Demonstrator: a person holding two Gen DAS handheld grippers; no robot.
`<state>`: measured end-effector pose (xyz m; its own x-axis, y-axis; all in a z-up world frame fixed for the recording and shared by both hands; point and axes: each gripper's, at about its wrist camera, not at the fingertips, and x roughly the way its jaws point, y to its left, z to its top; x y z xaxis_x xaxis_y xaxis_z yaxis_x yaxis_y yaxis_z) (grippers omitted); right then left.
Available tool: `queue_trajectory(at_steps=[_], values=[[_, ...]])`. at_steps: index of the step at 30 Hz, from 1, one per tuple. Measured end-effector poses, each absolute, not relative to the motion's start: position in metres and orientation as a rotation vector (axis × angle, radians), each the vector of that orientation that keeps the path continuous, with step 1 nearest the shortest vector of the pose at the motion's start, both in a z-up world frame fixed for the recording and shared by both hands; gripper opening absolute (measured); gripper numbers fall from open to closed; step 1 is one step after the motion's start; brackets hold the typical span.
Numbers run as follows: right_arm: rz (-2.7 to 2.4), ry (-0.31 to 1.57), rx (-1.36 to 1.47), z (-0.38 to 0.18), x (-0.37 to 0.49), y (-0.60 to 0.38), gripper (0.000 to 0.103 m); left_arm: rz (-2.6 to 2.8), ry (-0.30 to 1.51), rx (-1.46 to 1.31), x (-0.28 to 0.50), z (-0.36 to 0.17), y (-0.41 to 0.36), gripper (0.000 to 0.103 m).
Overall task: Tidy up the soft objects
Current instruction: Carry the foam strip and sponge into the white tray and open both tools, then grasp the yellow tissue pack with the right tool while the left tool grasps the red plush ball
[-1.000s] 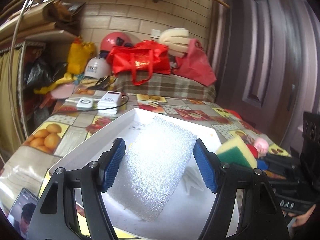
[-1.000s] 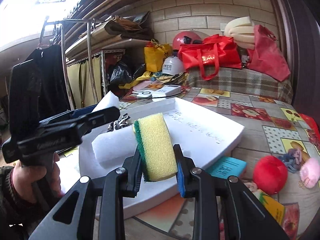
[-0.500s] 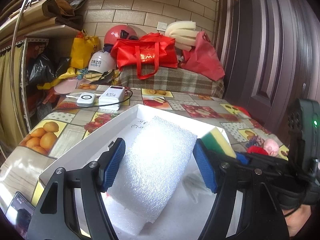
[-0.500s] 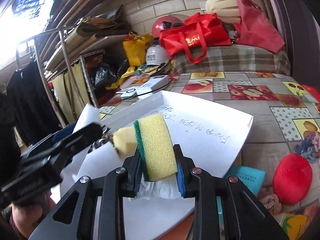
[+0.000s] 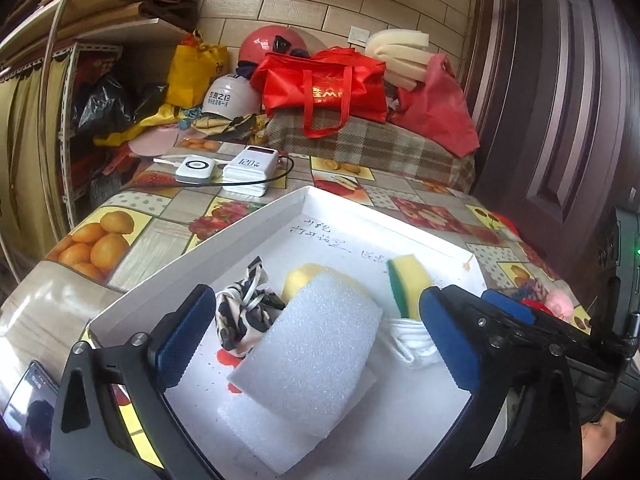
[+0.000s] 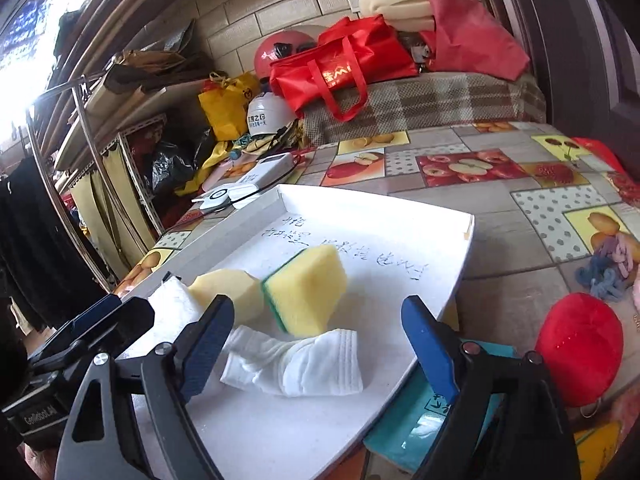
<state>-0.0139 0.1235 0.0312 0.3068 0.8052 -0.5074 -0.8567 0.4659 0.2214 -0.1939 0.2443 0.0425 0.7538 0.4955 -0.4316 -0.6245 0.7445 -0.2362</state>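
Observation:
A white tray (image 5: 304, 204) (image 6: 440, 216) lies on the fruit-print table. Inside it, a white foam block (image 5: 308, 352) lies tilted between the pads of my left gripper (image 5: 316, 340), whose jaws are opening and stand clear of it. Behind the block sit a black-and-white cloth pouch (image 5: 244, 312) and a pale yellow sponge (image 5: 304, 274) (image 6: 224, 290). A yellow-green scouring sponge (image 5: 410, 284) (image 6: 308, 292) rests on a white sock (image 6: 304, 364) (image 5: 404, 340). My right gripper (image 6: 318, 348) is opening too, its pads apart from the sponge.
A red plush (image 6: 580, 344), coloured yarn (image 6: 608, 268) and a teal packet (image 6: 424, 408) lie right of the tray. Two white power banks (image 5: 248, 166) with cables sit beyond it. Red bags (image 5: 324, 88) and helmets crowd the far end. A phone (image 5: 32, 396) lies at the near left.
Both grippers opened. The foam block dropped into the tray, and the scouring sponge fell from the right gripper onto the sock. The right gripper rolled and shifted over the tray.

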Motion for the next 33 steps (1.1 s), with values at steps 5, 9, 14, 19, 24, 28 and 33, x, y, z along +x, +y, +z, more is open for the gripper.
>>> queue_trajectory(at_steps=[5,9,14,19,24,28,33], values=[[1.106,0.548,-0.134,0.037,-0.027,0.123,0.088,0.637,0.296,-0.4,-0.206,0.046,0.244,0.103],[1.11,0.545,-0.14,0.037,-0.03,0.121,0.094,0.635,0.272,-0.405,-0.21,0.048,0.244,0.103],[1.127,0.484,-0.172,0.041,-0.046,0.117,0.102,0.632,0.242,-0.389,-0.214,0.051,0.239,0.103],[1.164,0.429,-0.226,0.043,-0.065,0.11,0.103,0.619,0.197,-0.378,-0.221,0.054,0.233,0.103],[1.209,0.432,-0.267,0.041,-0.076,0.089,0.103,0.592,0.207,-0.356,-0.219,0.054,0.225,0.103],[1.21,0.392,-0.28,0.045,-0.079,0.059,0.103,0.554,0.212,-0.299,-0.213,0.057,0.209,0.103],[1.096,0.47,-0.194,0.046,-0.034,0.015,0.103,0.479,0.23,-0.185,-0.202,0.061,0.178,0.103]])
